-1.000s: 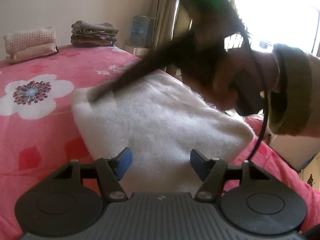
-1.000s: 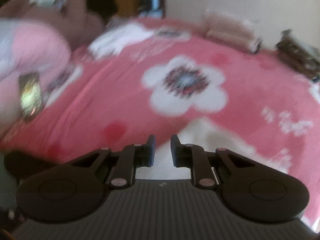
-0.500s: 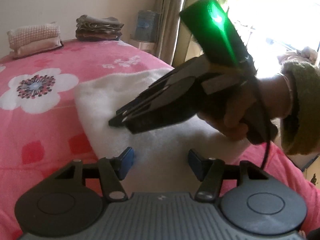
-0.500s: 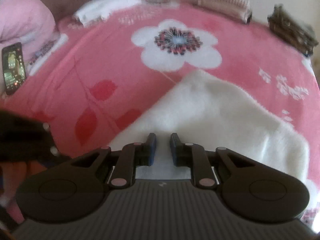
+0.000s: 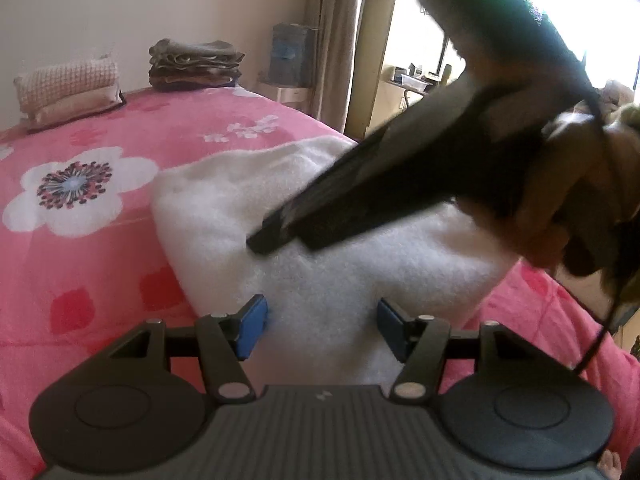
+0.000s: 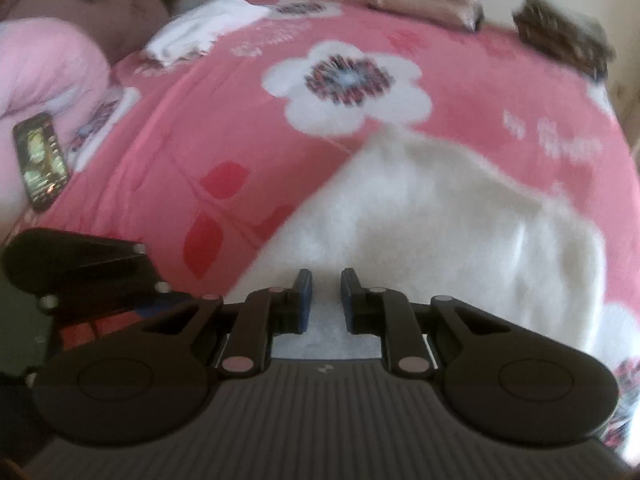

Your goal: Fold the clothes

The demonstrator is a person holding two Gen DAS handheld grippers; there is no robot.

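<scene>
A white fluffy garment [image 5: 360, 248] lies folded on the pink flowered bed cover [image 5: 100, 240]. My left gripper [image 5: 320, 326] hovers over its near edge, open, with blue pads on either side of the cloth and not pressing it. A hand brings my right gripper [image 5: 266, 240] in from the right, and its black tips sit low over the middle of the garment. In the right wrist view the right gripper [image 6: 326, 300] shows a narrow gap between its pads. Only the white garment [image 6: 440, 220] shows below the gap, and nothing is pinched.
A pinkish waffle-knit stack [image 5: 68, 84] and a brown folded stack [image 5: 196, 64] sit at the far edge of the bed. A phone [image 6: 38, 160] lies on a pink quilt [image 6: 40, 72] at the left, with another white garment [image 6: 200, 36] beyond. The bed's edge and a bright window are at the right.
The right gripper has swept over the white garment and rolled, its tips now lower and nearer the cloth's middle. The left gripper has stayed put, still open.
</scene>
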